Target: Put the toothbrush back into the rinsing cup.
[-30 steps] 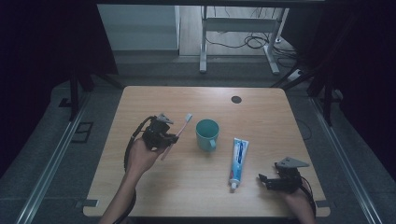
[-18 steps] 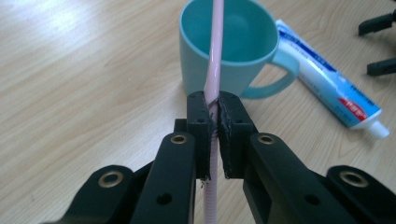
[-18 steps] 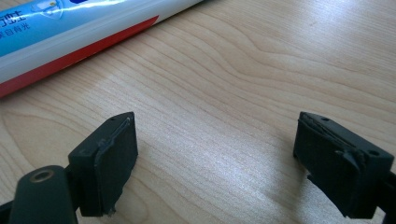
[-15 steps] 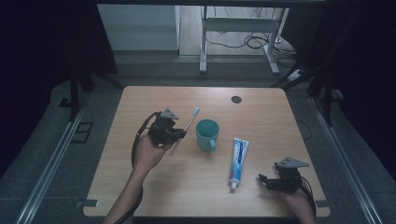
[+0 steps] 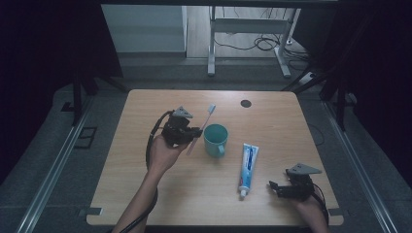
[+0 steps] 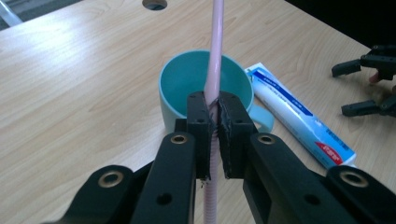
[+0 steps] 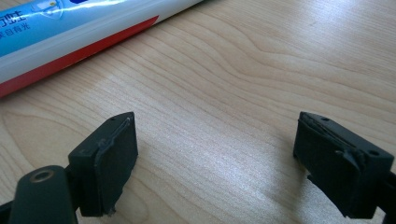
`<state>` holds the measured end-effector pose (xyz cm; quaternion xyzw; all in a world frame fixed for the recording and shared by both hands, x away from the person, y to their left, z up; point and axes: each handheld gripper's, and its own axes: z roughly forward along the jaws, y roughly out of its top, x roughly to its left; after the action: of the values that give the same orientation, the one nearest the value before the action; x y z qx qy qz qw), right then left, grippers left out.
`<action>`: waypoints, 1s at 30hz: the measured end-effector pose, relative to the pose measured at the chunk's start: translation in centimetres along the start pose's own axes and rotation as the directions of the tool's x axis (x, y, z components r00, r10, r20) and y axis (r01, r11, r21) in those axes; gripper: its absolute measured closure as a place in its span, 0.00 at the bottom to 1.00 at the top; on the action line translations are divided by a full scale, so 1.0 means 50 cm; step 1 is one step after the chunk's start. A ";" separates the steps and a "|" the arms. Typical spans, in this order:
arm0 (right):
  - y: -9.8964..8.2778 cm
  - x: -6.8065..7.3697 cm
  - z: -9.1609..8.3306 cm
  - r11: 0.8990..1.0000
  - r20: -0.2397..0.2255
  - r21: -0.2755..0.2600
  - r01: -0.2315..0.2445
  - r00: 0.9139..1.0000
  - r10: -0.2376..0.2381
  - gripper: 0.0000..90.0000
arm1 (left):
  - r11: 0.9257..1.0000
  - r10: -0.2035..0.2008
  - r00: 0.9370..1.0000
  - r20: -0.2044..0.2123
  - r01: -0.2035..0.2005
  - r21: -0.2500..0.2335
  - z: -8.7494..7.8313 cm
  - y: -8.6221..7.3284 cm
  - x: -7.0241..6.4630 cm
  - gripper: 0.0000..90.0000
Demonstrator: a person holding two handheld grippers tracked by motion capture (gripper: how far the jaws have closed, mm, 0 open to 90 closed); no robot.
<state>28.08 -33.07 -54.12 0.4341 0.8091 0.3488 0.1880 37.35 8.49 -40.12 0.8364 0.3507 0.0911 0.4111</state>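
We see the left gripper [image 6: 212, 116] clamped on a pink toothbrush [image 6: 215, 46], held above the table [image 5: 145, 194] just left of the teal mug [image 5: 215, 139], bristle end toward the far edge. The right gripper [image 7: 215, 163] sits released, jaws wide, nothing between them, low near the front right corner beside the toothpaste tube [image 5: 247, 167]. Tube print is blue and red, unreadable. Bare wood lies front left; a dark hole [image 5: 246, 103] sits near the far edge.

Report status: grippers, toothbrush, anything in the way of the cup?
Left gripper shut on toothbrush, held over the cup. Right gripper open, empty, beside toothpaste. Nothing between brush and cup.
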 end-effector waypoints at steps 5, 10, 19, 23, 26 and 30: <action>0.000 0.000 0.000 1.000 0.000 0.000 0.000 1.000 0.000 0.15 | 1.000 -0.002 1.000 0.006 0.002 -0.013 0.009 0.010 -0.003 0.93; 0.000 0.000 0.000 1.000 0.000 0.000 0.000 1.000 0.000 0.15 | 0.999 -0.006 1.000 0.011 0.006 -0.037 0.026 0.028 -0.006 0.93; 0.000 0.000 0.000 1.000 -0.002 0.000 -0.001 1.000 0.001 0.15 | 0.998 -0.001 1.000 0.002 0.001 -0.059 0.047 0.050 -0.013 0.93; 0.000 0.000 0.000 1.000 -0.002 0.000 -0.002 1.000 0.002 0.15 | 0.997 -0.005 1.000 -0.002 0.005 -0.073 0.050 0.057 -0.012 0.93; 0.000 0.000 0.000 1.000 -0.002 0.000 -0.001 1.000 0.001 0.15 | 0.997 -0.009 1.000 -0.001 0.009 -0.080 0.052 0.063 -0.012 0.93; 0.000 0.000 0.000 1.000 -0.003 0.000 -0.001 1.000 0.001 0.15 | 0.996 -0.007 1.000 -0.006 0.006 -0.085 0.056 0.068 -0.012 0.94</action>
<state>28.09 -33.08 -54.12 0.4341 0.8090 0.3495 0.1867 39.90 4.95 -39.29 0.8166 0.3507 0.1075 0.4456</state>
